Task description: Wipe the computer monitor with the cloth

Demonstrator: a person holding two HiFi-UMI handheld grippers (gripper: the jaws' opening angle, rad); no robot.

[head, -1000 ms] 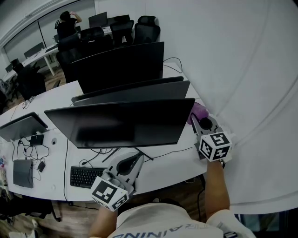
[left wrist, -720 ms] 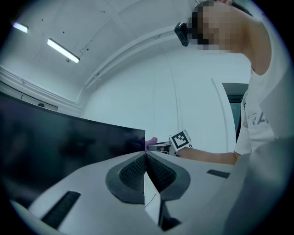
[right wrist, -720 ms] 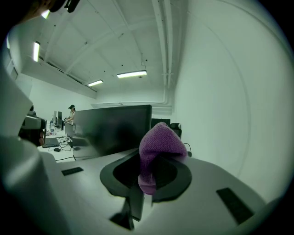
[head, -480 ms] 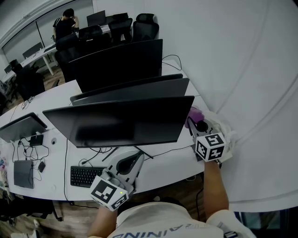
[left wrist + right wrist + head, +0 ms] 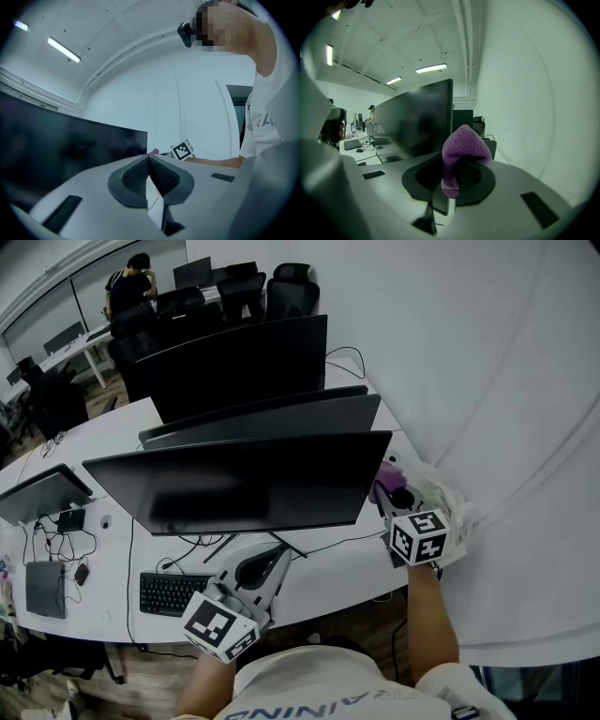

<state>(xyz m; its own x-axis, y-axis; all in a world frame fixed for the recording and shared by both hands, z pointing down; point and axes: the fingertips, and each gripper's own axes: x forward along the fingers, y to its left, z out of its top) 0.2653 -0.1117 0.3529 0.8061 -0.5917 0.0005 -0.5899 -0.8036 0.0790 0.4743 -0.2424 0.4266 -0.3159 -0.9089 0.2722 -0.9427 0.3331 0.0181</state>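
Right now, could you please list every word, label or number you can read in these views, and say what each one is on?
"ININ", upside down and cut off by the frame edge: the person's shirt, head view.
"RA", partial: the same shirt, left gripper view.
Legends on the keyboard: too small to read.
Cubes on the left gripper and right gripper: square patterns only, no letters.

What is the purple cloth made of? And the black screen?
The cloth looks like soft, fuzzy fabric, maybe microfibre: its surface is nubbly. The screen looks smooth and dark, glass or plastic, with faint dull reflections.
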